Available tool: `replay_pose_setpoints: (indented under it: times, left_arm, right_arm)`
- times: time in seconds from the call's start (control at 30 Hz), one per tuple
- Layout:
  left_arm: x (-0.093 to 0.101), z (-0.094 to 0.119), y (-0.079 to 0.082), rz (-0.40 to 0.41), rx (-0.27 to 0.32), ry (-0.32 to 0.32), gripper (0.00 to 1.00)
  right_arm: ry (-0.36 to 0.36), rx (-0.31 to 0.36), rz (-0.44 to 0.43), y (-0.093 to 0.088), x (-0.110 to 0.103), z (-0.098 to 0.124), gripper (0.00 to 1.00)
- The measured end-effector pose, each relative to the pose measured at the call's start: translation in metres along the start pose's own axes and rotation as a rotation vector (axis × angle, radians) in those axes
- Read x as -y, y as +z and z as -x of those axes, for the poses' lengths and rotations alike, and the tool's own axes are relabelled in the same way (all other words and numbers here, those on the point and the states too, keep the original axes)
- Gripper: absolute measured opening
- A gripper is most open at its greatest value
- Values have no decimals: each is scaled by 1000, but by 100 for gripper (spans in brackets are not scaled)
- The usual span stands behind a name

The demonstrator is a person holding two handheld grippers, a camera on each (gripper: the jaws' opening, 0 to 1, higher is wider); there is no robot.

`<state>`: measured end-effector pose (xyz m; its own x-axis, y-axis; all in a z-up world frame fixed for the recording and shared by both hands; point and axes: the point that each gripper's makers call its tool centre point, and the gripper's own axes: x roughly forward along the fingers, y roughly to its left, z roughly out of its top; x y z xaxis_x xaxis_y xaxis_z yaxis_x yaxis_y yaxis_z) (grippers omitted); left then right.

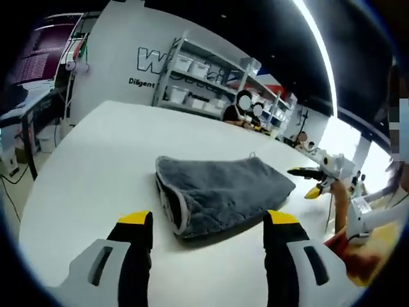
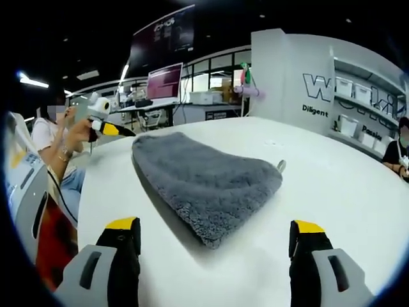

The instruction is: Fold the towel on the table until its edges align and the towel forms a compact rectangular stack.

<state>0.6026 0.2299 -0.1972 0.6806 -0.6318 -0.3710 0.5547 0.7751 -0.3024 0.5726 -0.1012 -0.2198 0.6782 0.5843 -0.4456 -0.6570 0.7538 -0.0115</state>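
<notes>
The left gripper (image 1: 208,230) is held low with its two yellow-tipped fingers (image 1: 135,219) spread wide apart, holding nothing. The right gripper (image 2: 216,236) is likewise held with its fingers (image 2: 308,228) parted and empty (both sets rise from each view's bottom edge).

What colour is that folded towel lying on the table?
Dark grey, with a paler trim along its edge: the towel shows this best in the left gripper view.

There is one gray towel (image 1: 220,192) (image 2: 204,182), folded, on one white bench (image 1: 96,166) (image 2: 339,185). There are two grippers, one left gripper (image 1: 208,231) and one right gripper (image 2: 214,236), both near the towel.
</notes>
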Motion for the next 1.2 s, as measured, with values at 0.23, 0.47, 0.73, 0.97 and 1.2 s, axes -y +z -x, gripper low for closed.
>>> replay_pose_setpoints:
  times: [0.23,0.47,0.73,0.97,1.2]
  left_arm:
    - [13,0,-12,-92,-66,-10,91]
    - [12,2,-29,-240,-156,5,99]
    - [-1,15,-21,-226,-95,8,99]
    - [-26,29,-31,-224,-107,35,99]
    - [-22,29,-32,-213,-81,34,98]
  right_arm:
    - [-22,-3,-24,0,5,1,99]
    - [-17,35,-58,5,2,4,99]
    - [-48,77,-109,13,5,5,99]
    - [-81,106,-163,24,12,0,99]
    - [-111,152,-183,34,18,-8,90]
